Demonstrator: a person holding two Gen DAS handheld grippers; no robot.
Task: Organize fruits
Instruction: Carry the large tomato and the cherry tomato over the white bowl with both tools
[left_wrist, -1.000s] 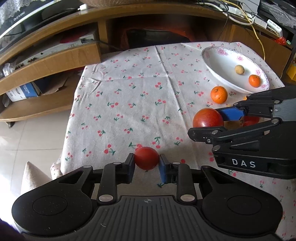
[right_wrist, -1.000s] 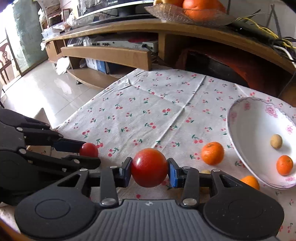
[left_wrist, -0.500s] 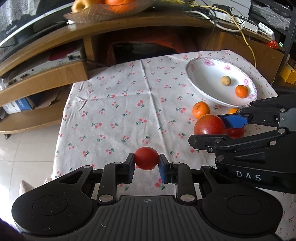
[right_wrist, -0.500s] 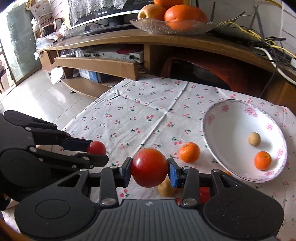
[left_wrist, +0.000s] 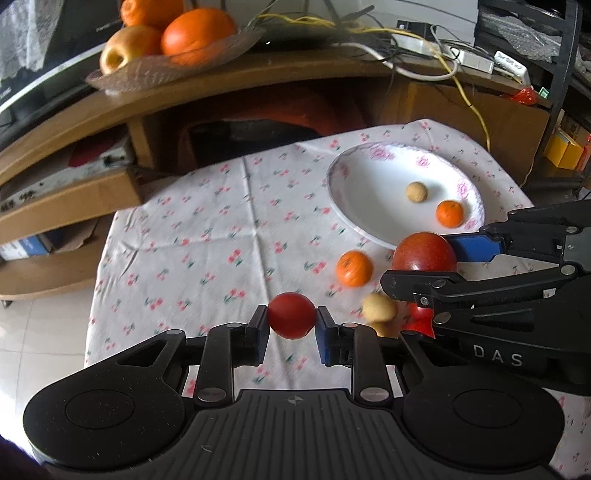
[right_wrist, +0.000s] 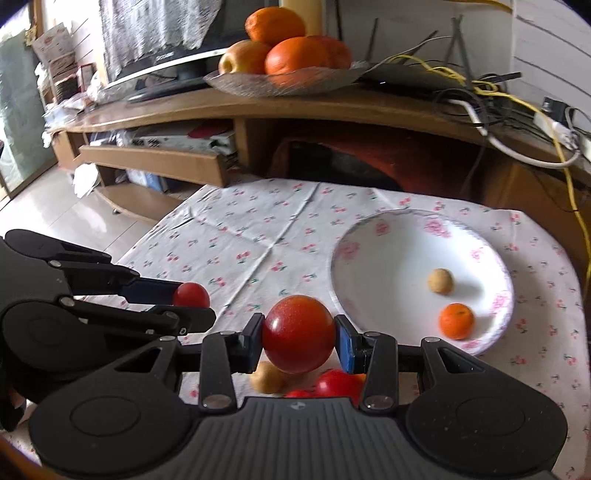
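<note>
We hold a small red tomato (left_wrist: 291, 320) between the two fingers of our left gripper (left_wrist: 291, 325); the claw is closed on it from both sides, and the fruit is lifted above the cherry-print tablecloth (left_wrist: 207, 243), near the front edge of the table. In the right wrist view the same tomato (right_wrist: 191, 294) shows at the tip of the left gripper (right_wrist: 184, 301), well to the left of the plate.

Our right gripper (right_wrist: 299, 338) is closed on a big red fruit (right_wrist: 298, 334), round and shiny, which fills the gap between the blue pads. In the left wrist view this big red fruit (left_wrist: 424, 253) hangs just in front of the near rim of the white plate (left_wrist: 354, 229), held by the right gripper (left_wrist: 424, 258).

The white plate (right_wrist: 369, 236) has pink flowers on its rim and lies on the right half of the cloth. Inside it rest a small orange (right_wrist: 456, 320) and a small beige fruit (right_wrist: 440, 280), a little apart from each other.

On the cloth before the plate lies another orange (left_wrist: 354, 268). Near it are two beige fruits (left_wrist: 379, 307), blurred, and a red fruit (left_wrist: 421, 318), partly hidden behind the right gripper.

Behind the table stands a wooden TV stand (right_wrist: 295, 107). On its top sits a glass dish (right_wrist: 280, 79) with large oranges and a yellow apple, and to the right lie cables (right_wrist: 491, 92).
</note>
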